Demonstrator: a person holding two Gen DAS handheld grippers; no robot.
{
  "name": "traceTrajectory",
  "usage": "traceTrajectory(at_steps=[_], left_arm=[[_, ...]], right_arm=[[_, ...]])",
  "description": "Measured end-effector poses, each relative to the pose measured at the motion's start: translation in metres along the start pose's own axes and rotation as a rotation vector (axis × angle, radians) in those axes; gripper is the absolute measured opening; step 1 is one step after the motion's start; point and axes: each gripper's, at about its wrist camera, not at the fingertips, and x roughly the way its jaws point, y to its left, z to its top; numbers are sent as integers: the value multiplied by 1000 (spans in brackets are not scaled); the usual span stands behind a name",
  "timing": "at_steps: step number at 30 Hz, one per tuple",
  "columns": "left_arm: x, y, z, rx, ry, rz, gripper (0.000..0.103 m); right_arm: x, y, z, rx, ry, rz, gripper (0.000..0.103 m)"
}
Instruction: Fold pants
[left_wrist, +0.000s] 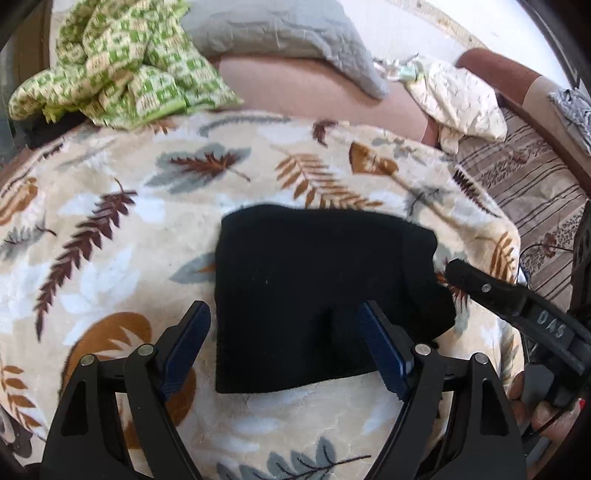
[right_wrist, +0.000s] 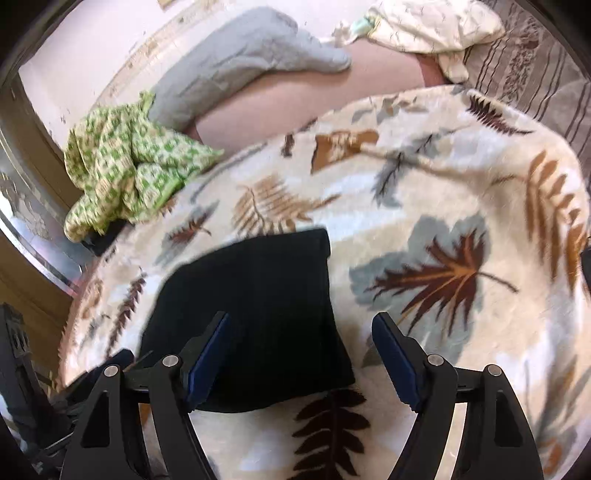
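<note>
The black pants (left_wrist: 317, 295) lie folded into a compact rectangle on the leaf-patterned cream blanket (left_wrist: 129, 221). My left gripper (left_wrist: 284, 321) is open and empty, hovering over the near left part of the pants. A finger of my right gripper (left_wrist: 480, 284) shows at the pants' right edge in the left wrist view. In the right wrist view the folded pants (right_wrist: 251, 317) lie left of centre on the blanket (right_wrist: 424, 206). My right gripper (right_wrist: 301, 328) is open and empty above the pants' right edge.
A crumpled green-patterned cloth (left_wrist: 118, 70) lies at the back left. A grey pillow (left_wrist: 288, 33) and a cream cloth (left_wrist: 461, 99) lie at the back. A striped mattress cover (left_wrist: 524, 184) is to the right. The blanket's edge drops off at the right.
</note>
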Motion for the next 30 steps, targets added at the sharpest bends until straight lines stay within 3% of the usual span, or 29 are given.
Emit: traceTrajectory(at_steps=[5, 12, 16, 18, 22, 27, 30], left_arm=[[-6, 0, 3, 18, -26, -6, 83], [4, 12, 2, 10, -55, -1, 83], [17, 27, 0, -46, -61, -86, 83], [25, 30, -1, -58, -43, -88, 83], [36, 37, 1, -77, -15, -99, 83], [36, 46, 2, -72, 17, -179, 84], [38, 58, 5, -122, 41, -235, 87]], right_arm=[[-23, 13, 5, -34, -49, 12, 83], [-12, 17, -1, -55, -39, -15, 83], [3, 14, -6, -63, -10, -49, 83], [12, 14, -7, -76, 3, -60, 83], [29, 10, -7, -70, 36, -42, 83], [47, 10, -4, -122, 76, -22, 83], [60, 7, -4, -139, 141, 8, 83]])
